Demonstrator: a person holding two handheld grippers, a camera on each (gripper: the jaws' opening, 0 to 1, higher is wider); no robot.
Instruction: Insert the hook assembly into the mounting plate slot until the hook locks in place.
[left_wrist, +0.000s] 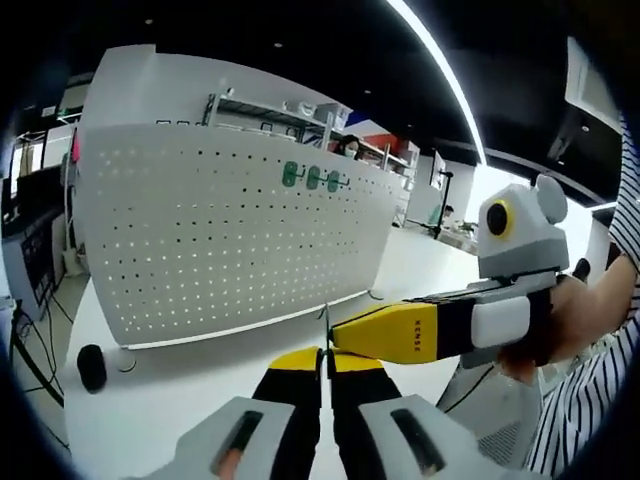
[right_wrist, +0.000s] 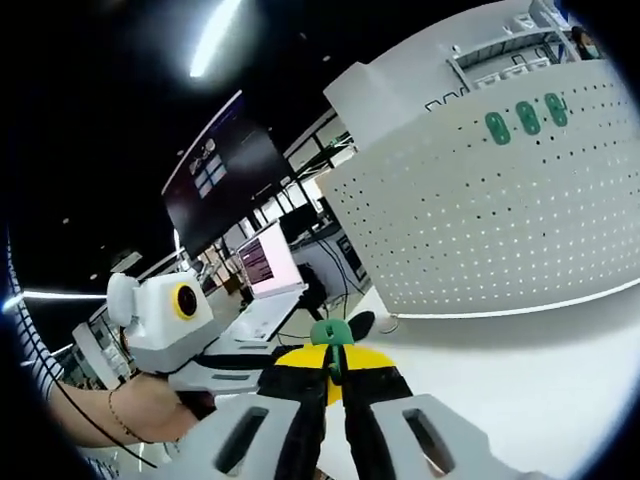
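Note:
The white perforated mounting plate (left_wrist: 230, 235) stands upright on the white table, with three green hook bases (left_wrist: 312, 178) near its upper right. In the right gripper view the plate (right_wrist: 500, 210) is at the right, with the green bases (right_wrist: 525, 118) near its top. My right gripper (right_wrist: 335, 358) is shut on a green hook piece (right_wrist: 332, 333) well short of the plate. My left gripper (left_wrist: 326, 358) has its jaws together, and a thin metal wire (left_wrist: 326, 318) rises from between them. The right gripper's yellow tip (left_wrist: 345, 335) meets that wire from the right.
A black round object (left_wrist: 92, 365) lies on the table (left_wrist: 180, 400) left of the plate. An open laptop (right_wrist: 265, 275) sits further back. Shelving (left_wrist: 270, 110) stands behind the plate. A striped sleeve (left_wrist: 590, 400) is at the right edge.

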